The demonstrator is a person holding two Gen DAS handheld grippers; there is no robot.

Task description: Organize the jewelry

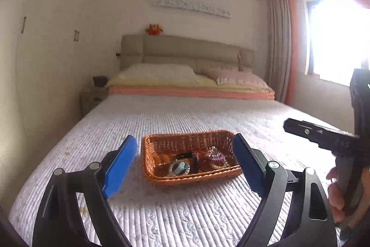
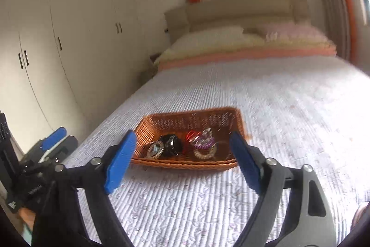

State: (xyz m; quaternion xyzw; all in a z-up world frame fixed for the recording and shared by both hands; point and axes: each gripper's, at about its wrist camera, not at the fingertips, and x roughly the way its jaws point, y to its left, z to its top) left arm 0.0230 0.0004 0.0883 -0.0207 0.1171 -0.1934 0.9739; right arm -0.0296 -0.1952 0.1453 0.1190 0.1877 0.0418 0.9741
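The right wrist view is motion-blurred, so the tangled jewelry pieces [image 2: 182, 145] in the brown woven wicker basket [image 2: 238, 122] cannot be told apart. In the left wrist view, the black right gripper [image 1: 323, 138] is cut by the edge, its jaws hidden.

We can read almost no writing in either view. The one trace of lettering is a small line of pale print on the black body of the left gripper [image 2: 34, 179], seen at the lower left edge of the right wrist view; it runs slantwise and is too blurred and small for us to make out a word, though it may be a maker's mark. Below it on the same black body sits a small pale mark, perhaps a sticker, equally unreadable. The long pale wall plaque [image 1: 192, 5] above the headboard shows only a raised pattern, no letters we can tell.
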